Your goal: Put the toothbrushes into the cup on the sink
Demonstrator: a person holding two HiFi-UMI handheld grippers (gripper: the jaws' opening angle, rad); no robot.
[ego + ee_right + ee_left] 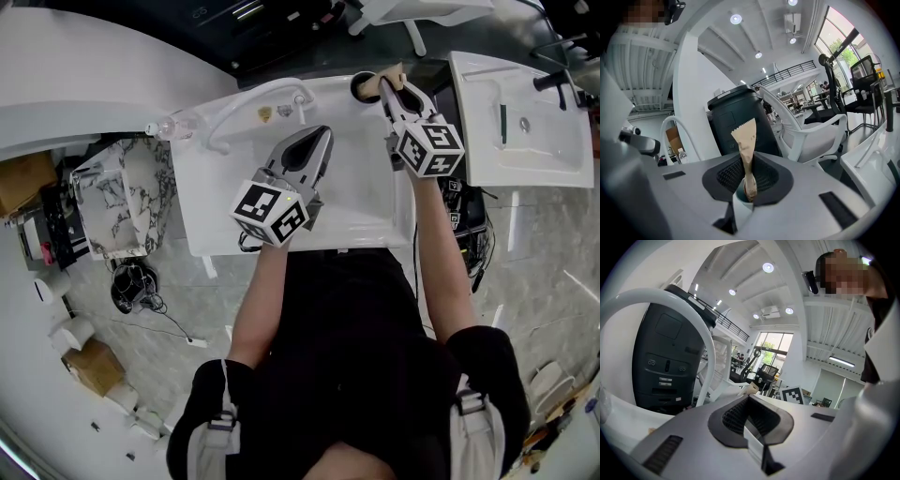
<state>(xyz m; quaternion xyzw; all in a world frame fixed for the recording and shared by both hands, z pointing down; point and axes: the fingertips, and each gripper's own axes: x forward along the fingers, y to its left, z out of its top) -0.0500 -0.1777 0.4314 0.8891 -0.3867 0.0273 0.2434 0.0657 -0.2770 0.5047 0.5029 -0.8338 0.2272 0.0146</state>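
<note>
In the head view, a white sink [370, 211] lies in front of me, with a dark cup [362, 87] at its back right corner. My right gripper [386, 90] hovers right beside the cup, shut on a toothbrush in a brown paper wrapper [391, 77]. In the right gripper view the wrapped toothbrush [746, 145] stands up between the pads of the right gripper [747, 180]. My left gripper [316, 141] hangs over the basin, jaws together with nothing in them. The left gripper view shows the left gripper [751, 413] shut and empty.
A white arched faucet [223, 120] rises at the sink's back left, with a clear bottle [174, 125] beside it. A second sink [525, 112] stands to the right. A marble-patterned cabinet [127, 192] sits left. A dark bin [736, 124] and a white chair [820, 133] stand behind.
</note>
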